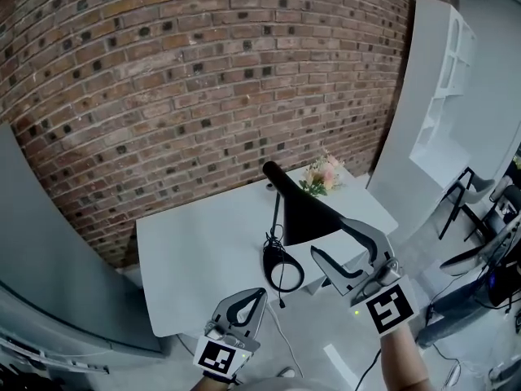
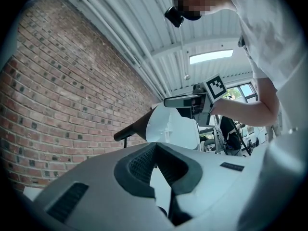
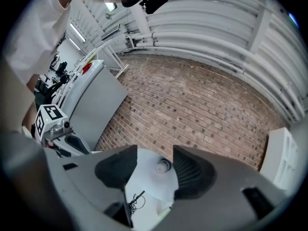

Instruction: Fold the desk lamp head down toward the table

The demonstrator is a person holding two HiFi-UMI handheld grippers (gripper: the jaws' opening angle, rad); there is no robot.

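A black desk lamp (image 1: pixel 305 214) with a cone shade stands on the white table (image 1: pixel 187 251), its neck rising toward the brick wall. My right gripper (image 1: pixel 326 236) is open at the shade's lower right rim. In the right gripper view the shade's white inside and bulb (image 3: pixel 162 167) show between the spread jaws (image 3: pixel 155 165), and no pad presses on it. My left gripper (image 1: pixel 260 294) hovers shut and empty near the table's front edge, below the lamp's coiled cord (image 1: pixel 282 269). In the left gripper view the closed tips (image 2: pixel 155 148) point at the shade (image 2: pixel 166 124).
A small bunch of flowers (image 1: pixel 321 175) sits behind the lamp at the table's far right. A brick wall backs the table. A grey panel (image 1: pixel 49 259) stands at the left, a white shelf unit (image 1: pixel 444 96) and chairs (image 1: pixel 472 190) at the right.
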